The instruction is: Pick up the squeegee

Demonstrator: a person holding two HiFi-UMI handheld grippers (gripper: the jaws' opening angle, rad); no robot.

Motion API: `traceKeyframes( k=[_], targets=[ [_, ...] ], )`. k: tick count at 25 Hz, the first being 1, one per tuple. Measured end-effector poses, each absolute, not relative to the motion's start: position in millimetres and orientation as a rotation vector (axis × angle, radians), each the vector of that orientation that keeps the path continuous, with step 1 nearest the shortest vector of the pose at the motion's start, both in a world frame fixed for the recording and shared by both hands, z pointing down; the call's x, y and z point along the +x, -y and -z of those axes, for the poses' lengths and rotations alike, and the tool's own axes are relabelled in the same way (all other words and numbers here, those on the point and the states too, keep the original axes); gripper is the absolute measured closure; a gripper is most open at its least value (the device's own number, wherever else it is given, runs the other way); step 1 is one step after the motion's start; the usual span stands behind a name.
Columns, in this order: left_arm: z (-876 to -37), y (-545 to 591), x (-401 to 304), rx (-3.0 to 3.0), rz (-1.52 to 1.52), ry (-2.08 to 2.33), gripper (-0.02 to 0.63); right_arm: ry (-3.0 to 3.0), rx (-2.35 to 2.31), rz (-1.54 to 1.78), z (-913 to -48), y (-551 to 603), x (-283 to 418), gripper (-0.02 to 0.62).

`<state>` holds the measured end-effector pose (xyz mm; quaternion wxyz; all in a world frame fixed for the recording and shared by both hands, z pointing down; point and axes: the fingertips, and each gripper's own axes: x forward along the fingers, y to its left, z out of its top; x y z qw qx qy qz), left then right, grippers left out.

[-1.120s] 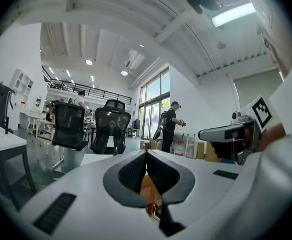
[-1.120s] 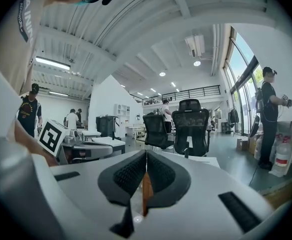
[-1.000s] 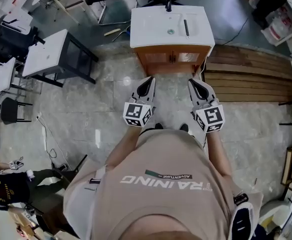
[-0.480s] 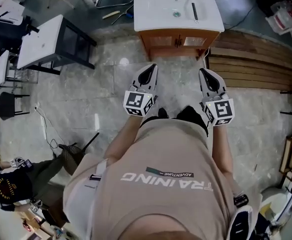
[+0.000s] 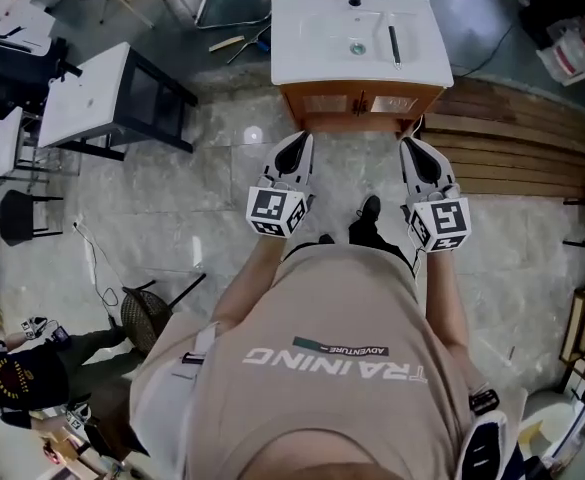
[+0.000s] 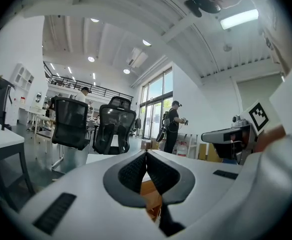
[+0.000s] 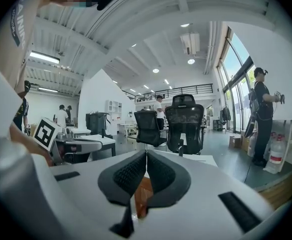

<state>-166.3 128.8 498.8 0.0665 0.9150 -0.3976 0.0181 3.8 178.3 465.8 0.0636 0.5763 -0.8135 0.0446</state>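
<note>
Squeegee (image 5: 393, 45), 1, lies on 1 sink (image 5: 307, 38); left gripper (image 5: 299, 141) and right gripper (image 5: 412, 146) pressed together.

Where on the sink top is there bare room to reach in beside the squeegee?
The countertop is bare left of the basin, and in a strip between the squeegee and its right edge. Tightest is the gap between squeegee and basin.

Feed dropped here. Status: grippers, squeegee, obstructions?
Left gripper, right gripper: both shut, empty. Squeegee lying on sink top, right of drain, untouched. Nothing in the way.
</note>
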Motion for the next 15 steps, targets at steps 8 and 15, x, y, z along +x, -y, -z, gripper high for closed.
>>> traceKeyframes(
  k=[8,15],
  targets=[
    [-480,-66,-147,2.755,-0.058,1.308,0.592,2.519,1.688,-0.110,-463,-108,33,0.565],
    [-474,-19,-99,2.743,-0.071,1.352,0.592,2.564,1.645,-0.082,-456,-54,81,0.565]
  ],
)
